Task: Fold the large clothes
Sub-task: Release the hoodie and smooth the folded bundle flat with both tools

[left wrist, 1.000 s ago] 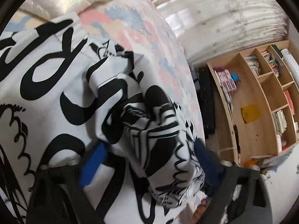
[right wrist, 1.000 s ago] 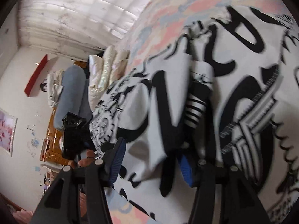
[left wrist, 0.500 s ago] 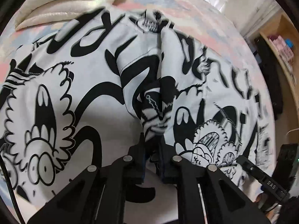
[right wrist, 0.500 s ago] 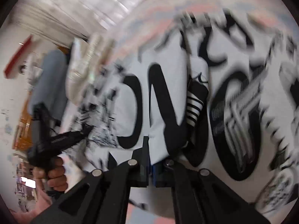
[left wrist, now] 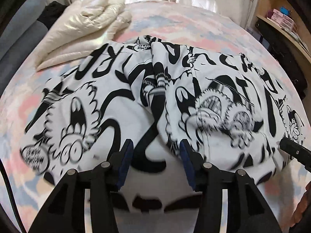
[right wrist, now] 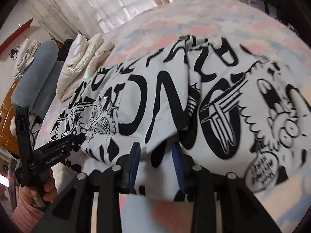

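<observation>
**Both grippers let go, the fold sits loose**

Pastel bedding in pink and blue covers the bed (left wrist: 204, 25), and the big white garment with black cartoon print (left wrist: 93, 104) lies spread across its middle, reaching toward the near edge. Two flaps meet in a rumpled ridge (left wrist: 155, 89) running down the centre.

Hovering over the near hem, the left gripper (left wrist: 154, 155) has its jaws opening, with cloth below the blue pads (left wrist: 124, 163) but nothing pinched that I can see. The right gripper (right wrist: 155, 155) is likewise opening above the fabric and holds nothing; the cloth between its pads looks slack.

My worry is that ridge. It is bunched rather than flat, so the next fold could trap the lump and come out crooked. A pad could also snag a loose layer as the jaws part, dragging a flap back open. The near hem seems to overhang the bed's edge and might slide.

A folded cream quilt (left wrist: 81, 27) sits at the far left corner, just beside the garment's top edge, crowding any fold that way. Grey bolsters (right wrist: 35, 77) lie beyond it, and shelves (left wrist: 281, 21) stand off the right side.
</observation>
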The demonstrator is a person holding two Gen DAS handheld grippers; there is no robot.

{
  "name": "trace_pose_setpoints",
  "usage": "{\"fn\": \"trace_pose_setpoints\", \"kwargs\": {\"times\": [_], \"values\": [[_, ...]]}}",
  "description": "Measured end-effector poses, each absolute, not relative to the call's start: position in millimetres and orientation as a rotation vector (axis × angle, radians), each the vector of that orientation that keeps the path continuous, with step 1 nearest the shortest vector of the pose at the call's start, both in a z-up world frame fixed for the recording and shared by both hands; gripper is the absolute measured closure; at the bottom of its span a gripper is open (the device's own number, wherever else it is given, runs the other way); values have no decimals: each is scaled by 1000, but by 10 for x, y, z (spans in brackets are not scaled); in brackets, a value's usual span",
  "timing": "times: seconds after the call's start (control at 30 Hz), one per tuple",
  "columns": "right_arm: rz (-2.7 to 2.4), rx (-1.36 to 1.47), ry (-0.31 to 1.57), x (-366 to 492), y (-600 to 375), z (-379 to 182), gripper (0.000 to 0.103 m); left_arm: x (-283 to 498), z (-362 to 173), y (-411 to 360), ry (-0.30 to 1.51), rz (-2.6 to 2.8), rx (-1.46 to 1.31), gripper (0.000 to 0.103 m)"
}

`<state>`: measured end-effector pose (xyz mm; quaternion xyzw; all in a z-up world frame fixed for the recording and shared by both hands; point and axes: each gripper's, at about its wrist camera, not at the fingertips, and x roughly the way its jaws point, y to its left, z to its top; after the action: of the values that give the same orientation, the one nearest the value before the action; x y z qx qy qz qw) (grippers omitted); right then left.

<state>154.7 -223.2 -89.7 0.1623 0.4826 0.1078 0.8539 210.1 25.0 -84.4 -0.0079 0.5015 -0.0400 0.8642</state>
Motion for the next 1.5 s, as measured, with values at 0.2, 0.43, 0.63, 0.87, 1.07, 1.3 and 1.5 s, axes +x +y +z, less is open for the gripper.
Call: {"fn": "trace_pose_setpoints", "kwargs": {"times": [0.2, 0.43, 0.63, 0.87, 1.07, 1.3, 1.5], "values": [[248, 357, 999, 1317, -2167, -780, 69, 1782, -521, 136, 983, -80, 21, 55], [264, 324, 899, 1277, -2000, -463, 69, 1925, -89, 12, 865, -73, 22, 53], [244, 287, 796, 1690, -1901, -269, 69, 2488, -69, -89, 816, -55, -21, 50], [221, 282, 800, 2590, -1696, -687, 69, 3148, -741, -190, 911, 20, 5, 50], [188, 293, 878, 2834, -1765, -1276, 72, 3304, -1222, -31, 952, 73, 1, 41], [172, 273, 884, 2614, -2025, -1194, 73, 3252, -1199, -4, 962, 38, 14, 40], [154, 301, 890, 2296, -2290, -952, 70, 2928, -899, -3, 960, -12, -13, 40]]}}
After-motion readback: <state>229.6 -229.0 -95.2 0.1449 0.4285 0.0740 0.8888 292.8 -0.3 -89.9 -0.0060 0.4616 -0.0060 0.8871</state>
